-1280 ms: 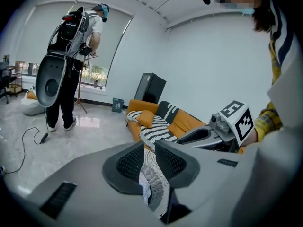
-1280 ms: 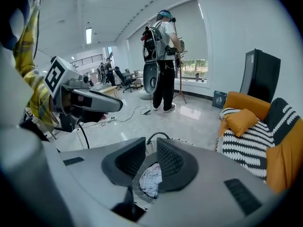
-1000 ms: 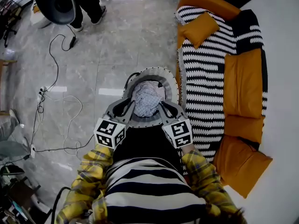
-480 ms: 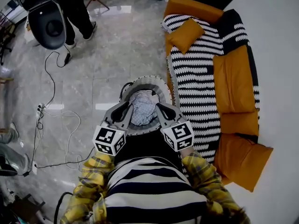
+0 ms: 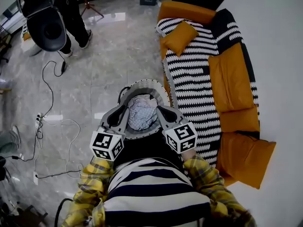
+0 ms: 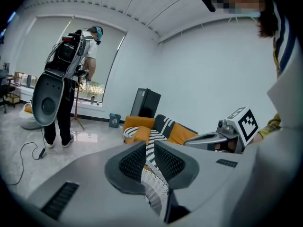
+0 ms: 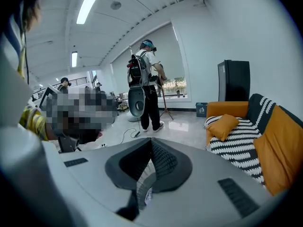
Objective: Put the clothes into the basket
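**Basket gripped on both sides**

The grey basket (image 5: 142, 83) is between the two grippers, above the marble floor (image 5: 94, 56) beside the striped sofa (image 5: 199, 74); pale clothes (image 5: 142, 111) lie bundled inside it; the left gripper (image 6: 149, 151) has its fingers pinched on the perforated wall; the right gripper (image 7: 150, 156) clamps the opposite side.

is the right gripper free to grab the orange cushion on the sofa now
Probably not: the right gripper is shut on the laundry basket, like the left gripper, and the orange cushion lies apart.
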